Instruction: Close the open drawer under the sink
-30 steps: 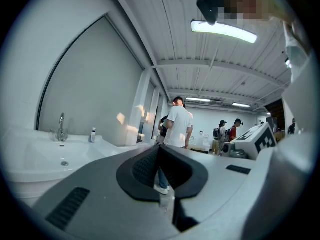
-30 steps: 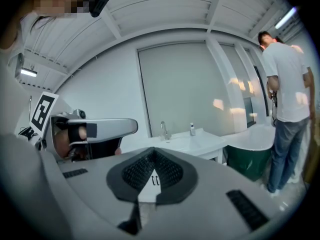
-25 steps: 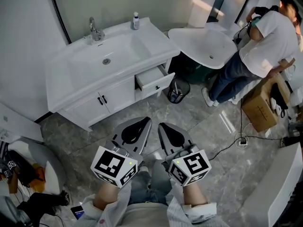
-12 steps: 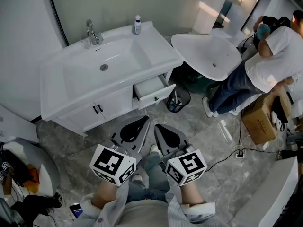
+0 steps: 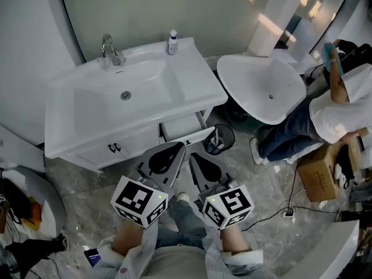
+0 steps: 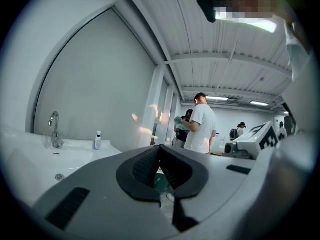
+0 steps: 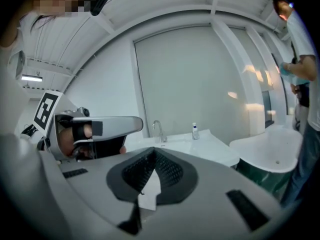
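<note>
Head view: the left gripper (image 5: pixel 174 151) and right gripper (image 5: pixel 197 158) hang side by side in front of the sink (image 5: pixel 145 80). Each gripper is clenched, jaws pressed together with nothing between them. The drawer (image 5: pixel 187 133) stands pulled out under the sink's right end, just beyond the 2 gripper tips. A small bottle (image 5: pixel 172 42) stands on the sink's back rim, its label too small to read.

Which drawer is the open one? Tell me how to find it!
Find the big white sink cabinet. Under its right end, the drawer sticks out, between the two cupboard doors with dark handles and the black bin. It is the only front pulled out; the doors are shut.
</note>
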The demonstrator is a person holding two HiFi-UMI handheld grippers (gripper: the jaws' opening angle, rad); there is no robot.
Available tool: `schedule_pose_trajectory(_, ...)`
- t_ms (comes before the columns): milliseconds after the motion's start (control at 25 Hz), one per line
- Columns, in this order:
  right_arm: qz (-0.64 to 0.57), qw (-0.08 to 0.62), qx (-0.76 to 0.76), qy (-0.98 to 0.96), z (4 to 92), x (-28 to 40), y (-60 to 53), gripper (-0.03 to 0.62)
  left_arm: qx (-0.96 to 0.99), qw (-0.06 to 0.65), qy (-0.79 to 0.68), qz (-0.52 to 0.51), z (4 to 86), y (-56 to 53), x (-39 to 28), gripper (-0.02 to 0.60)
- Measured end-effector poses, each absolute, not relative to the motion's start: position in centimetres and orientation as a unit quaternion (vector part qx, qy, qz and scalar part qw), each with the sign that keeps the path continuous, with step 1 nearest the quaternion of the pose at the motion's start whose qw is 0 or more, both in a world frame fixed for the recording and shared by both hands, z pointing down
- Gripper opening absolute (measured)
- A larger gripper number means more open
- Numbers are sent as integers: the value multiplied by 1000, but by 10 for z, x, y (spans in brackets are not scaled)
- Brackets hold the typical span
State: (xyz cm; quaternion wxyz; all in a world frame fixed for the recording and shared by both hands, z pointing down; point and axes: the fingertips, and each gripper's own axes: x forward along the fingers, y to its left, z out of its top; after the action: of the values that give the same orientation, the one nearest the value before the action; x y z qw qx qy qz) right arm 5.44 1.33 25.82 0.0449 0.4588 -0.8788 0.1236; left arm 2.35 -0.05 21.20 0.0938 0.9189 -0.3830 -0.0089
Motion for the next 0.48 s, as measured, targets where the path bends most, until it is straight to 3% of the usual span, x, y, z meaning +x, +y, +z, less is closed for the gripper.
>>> schedule_pose_trajectory(480,133,51,429,-892,267,91,-53,9,903,103,-417,1,223,-60,55,15)
